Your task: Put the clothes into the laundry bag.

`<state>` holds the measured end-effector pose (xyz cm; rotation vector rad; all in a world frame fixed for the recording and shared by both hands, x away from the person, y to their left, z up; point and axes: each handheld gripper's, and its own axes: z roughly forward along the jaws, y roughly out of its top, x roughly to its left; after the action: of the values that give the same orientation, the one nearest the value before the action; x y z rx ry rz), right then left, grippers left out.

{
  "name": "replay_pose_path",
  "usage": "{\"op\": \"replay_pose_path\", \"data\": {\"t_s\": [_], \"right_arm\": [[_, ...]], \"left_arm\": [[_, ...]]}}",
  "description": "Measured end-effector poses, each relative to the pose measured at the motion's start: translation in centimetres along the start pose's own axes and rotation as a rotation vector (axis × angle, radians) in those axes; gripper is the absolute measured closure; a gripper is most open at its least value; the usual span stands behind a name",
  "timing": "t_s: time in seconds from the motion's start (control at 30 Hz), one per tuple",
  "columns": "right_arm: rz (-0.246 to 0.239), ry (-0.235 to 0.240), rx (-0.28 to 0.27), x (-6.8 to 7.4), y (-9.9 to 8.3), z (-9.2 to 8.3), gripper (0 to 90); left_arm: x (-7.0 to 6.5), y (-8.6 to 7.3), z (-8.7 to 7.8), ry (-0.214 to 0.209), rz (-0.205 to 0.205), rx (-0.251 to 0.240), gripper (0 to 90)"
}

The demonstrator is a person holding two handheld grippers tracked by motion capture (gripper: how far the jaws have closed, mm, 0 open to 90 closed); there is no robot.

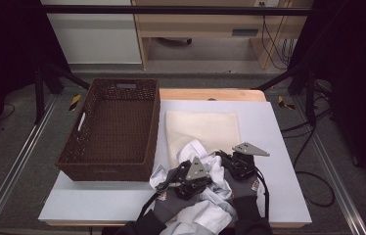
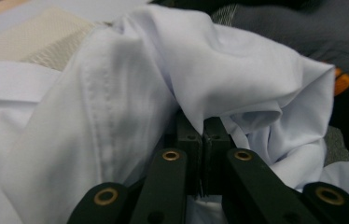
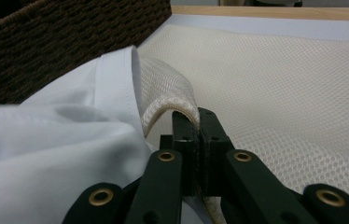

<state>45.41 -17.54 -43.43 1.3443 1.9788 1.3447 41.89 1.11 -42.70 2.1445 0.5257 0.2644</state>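
Note:
A crumpled white shirt (image 1: 204,208) lies at the table's front edge, partly over a flat cream mesh bag (image 1: 203,128). My left gripper (image 1: 185,169) is shut on a fold of the shirt (image 2: 130,93), which bunches up over its closed jaws (image 2: 203,128). Just to its right, my right gripper (image 1: 225,157) is shut on the near edge of the mesh bag (image 3: 280,93). That edge curls up over the closed jaws (image 3: 199,122), with the shirt's hem (image 3: 60,149) lying against it on the left. Both hands wear grey gloves.
A dark brown wicker basket (image 1: 105,171) with handle holes stands on the left of the white table top (image 1: 274,147), its wall close beside the shirt (image 3: 46,46). Bare table lies right of the bag. Dark frame posts and cables stand beyond the table.

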Motion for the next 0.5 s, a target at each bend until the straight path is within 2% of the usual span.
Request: {"op": "replay_pose_path", "data": {"t_s": [0.1, 0.2, 0.3, 0.43, 0.5], "right_arm": [[0.001, 0.0, -0.007, 0.0, 0.0, 0.0, 87.8], [0.003, 0.005, -0.018, 0.0, 0.1, -0.2, 87.8], [0.004, 0.008, -0.029, 0.0, 0.3, -0.5, 87.8], [-0.002, 0.012, -0.031, 0.0, 0.3, -0.6, 87.8], [-0.001, 0.016, -0.028, 0.0, 0.3, -0.5, 87.7]], "left_arm": [[0.0, -0.4, 1.6, 0.019, 0.006, 0.037, 87.4], [0.5, -0.8, 3.0, 0.03, -0.005, 0.079, 86.6], [0.9, -1.1, 3.9, 0.031, -0.012, 0.103, 84.4], [0.9, -1.2, 3.7, 0.04, -0.013, 0.079, 79.6], [0.8, -1.1, 3.1, 0.039, -0.019, 0.064, 71.5]]}}
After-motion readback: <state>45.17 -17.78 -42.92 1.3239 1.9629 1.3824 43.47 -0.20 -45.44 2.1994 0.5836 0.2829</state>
